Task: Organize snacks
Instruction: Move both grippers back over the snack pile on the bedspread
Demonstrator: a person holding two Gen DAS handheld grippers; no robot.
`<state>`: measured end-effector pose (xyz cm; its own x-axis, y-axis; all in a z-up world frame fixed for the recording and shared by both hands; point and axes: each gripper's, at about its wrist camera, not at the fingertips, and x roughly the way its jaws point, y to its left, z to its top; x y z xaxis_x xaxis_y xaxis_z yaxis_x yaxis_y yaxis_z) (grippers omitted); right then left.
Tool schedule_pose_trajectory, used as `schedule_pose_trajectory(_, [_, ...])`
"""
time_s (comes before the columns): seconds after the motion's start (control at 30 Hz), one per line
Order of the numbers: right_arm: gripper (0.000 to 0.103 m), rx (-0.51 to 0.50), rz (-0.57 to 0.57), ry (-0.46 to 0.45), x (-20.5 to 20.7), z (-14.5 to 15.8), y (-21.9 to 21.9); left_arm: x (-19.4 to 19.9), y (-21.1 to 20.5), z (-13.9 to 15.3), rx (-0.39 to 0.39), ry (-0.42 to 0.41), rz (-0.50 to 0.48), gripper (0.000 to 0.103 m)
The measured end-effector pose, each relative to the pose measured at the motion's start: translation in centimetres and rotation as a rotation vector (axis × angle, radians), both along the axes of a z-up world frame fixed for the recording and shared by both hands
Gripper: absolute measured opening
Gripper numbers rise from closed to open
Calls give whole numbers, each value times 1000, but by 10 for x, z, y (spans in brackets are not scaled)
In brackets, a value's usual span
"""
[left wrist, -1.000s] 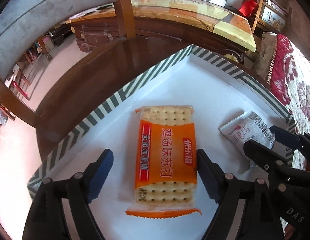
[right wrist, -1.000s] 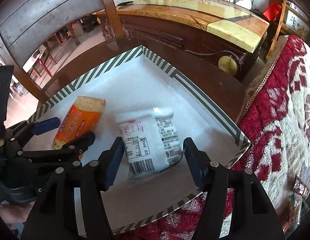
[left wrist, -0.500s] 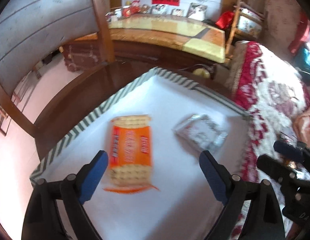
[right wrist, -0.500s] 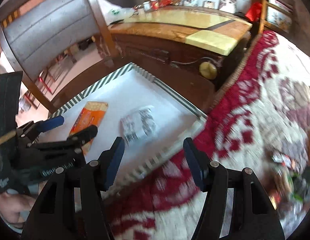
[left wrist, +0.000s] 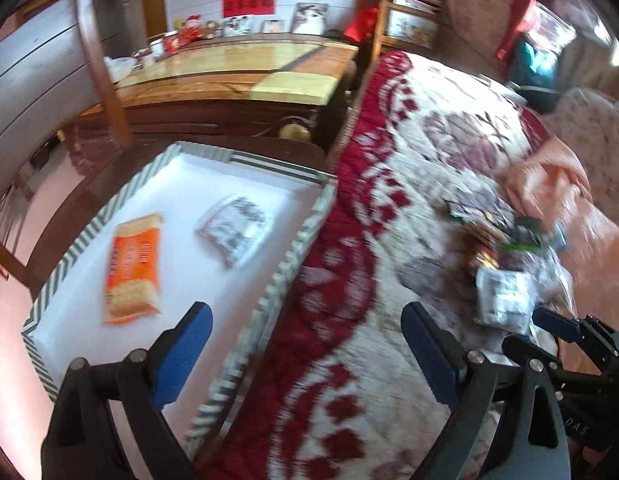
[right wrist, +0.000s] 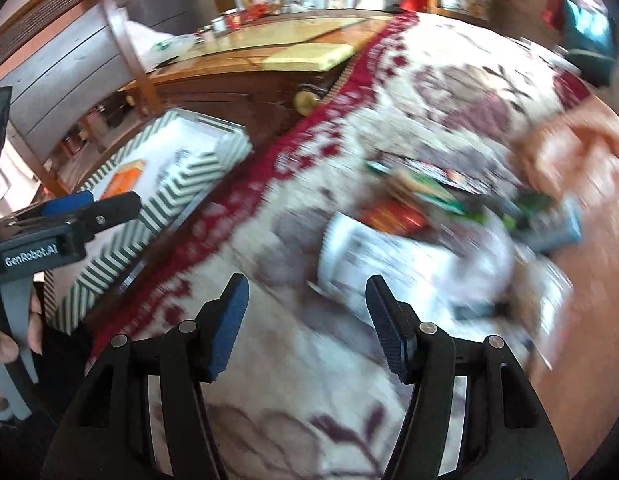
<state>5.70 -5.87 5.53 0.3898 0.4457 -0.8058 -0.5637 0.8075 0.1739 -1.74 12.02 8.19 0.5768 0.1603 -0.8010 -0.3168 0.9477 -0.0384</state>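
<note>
A white box with a green striped rim [left wrist: 297,248] holds an orange cracker pack [left wrist: 133,264] and a white snack packet [left wrist: 235,232]. The box [right wrist: 177,200] also shows at the left of the right wrist view. A blurred pile of snack packets [right wrist: 429,216] lies on the red and cream quilt [right wrist: 309,380], also in the left wrist view [left wrist: 505,256]. My left gripper [left wrist: 307,344] is open and empty over the box's right edge. My right gripper [right wrist: 307,316] is open and empty, just short of a white packet [right wrist: 373,264] in the pile.
A wooden chair [left wrist: 105,80] stands behind the box. A long wooden cabinet [left wrist: 237,92] with photos and jars runs along the back wall. An orange cloth [right wrist: 569,160] lies at the quilt's right. The left gripper [right wrist: 69,220] shows at the left of the right wrist view.
Both grippers have pulled back from the two packs in the box and swung right over the quilt. The right gripper now faces the snack pile. Both stay open.
</note>
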Motion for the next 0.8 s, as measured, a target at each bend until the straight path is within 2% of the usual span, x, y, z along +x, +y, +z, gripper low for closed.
schedule_pose_trajectory(0.33, [61, 6, -146, 29, -5, -8, -81, 13, -63, -15, -22, 39, -132, 97])
schedule_pose_trajectory(0.5, [61, 29, -201, 52, 0, -13, -100, 27, -83, -18, -26, 59, -163, 97])
schedule_pose_trajectory(0.8, [61, 28, -225, 73, 2, -21, -113, 67, -127, -22, 1, 83, -252, 97])
